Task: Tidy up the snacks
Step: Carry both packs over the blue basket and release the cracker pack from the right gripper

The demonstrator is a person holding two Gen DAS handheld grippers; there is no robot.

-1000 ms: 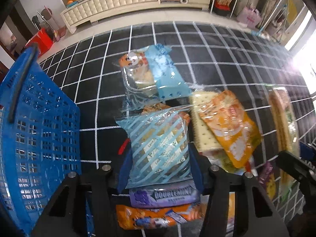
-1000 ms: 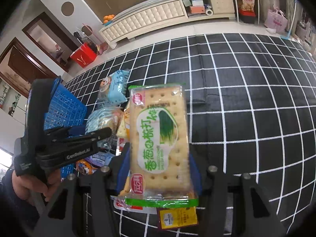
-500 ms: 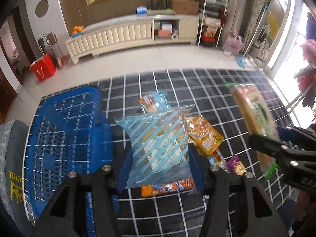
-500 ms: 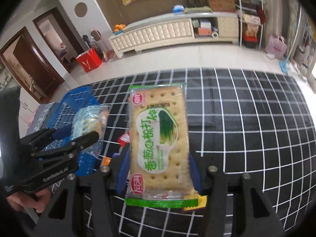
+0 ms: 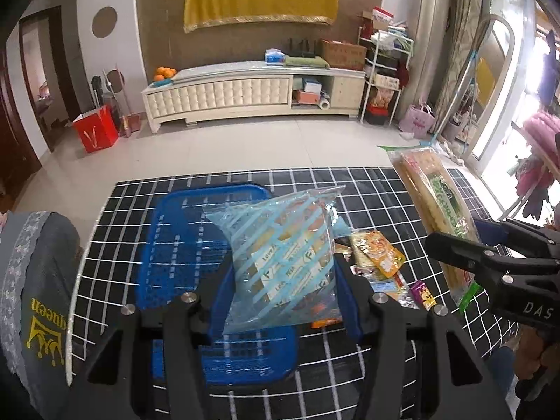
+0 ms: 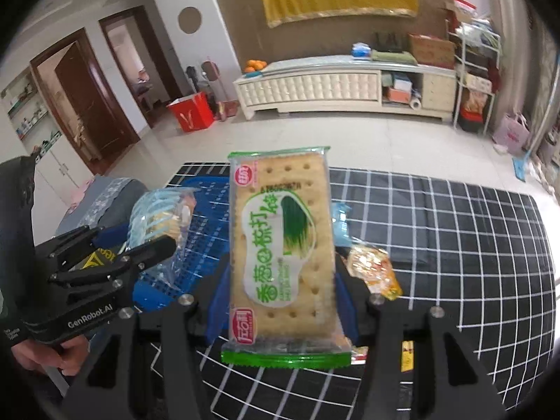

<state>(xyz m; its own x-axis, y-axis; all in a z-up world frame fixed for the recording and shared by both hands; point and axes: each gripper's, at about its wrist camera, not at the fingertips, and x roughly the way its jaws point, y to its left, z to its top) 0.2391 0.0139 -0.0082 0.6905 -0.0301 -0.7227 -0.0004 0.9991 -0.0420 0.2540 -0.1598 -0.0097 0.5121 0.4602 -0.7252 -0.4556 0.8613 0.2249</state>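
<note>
Blue-striped bag (image 5: 283, 262) and crackers (image 6: 280, 248), clamped in your left (image 5: 285, 280) and right gripper (image 6: 280, 280), now lifted above the basket (image 5: 182, 245): release next.

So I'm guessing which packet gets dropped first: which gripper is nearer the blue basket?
Left. The left gripper hangs over the blue basket; the right gripper is off to its right, above the loose snacks.

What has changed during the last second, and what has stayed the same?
Both grippers rose from the snack pile on the checked mat. The left gripper carried its blue striped bag over the blue basket. The right gripper lifted the cracker pack higher. Both grips stayed shut; the remaining snacks did not move.
</note>
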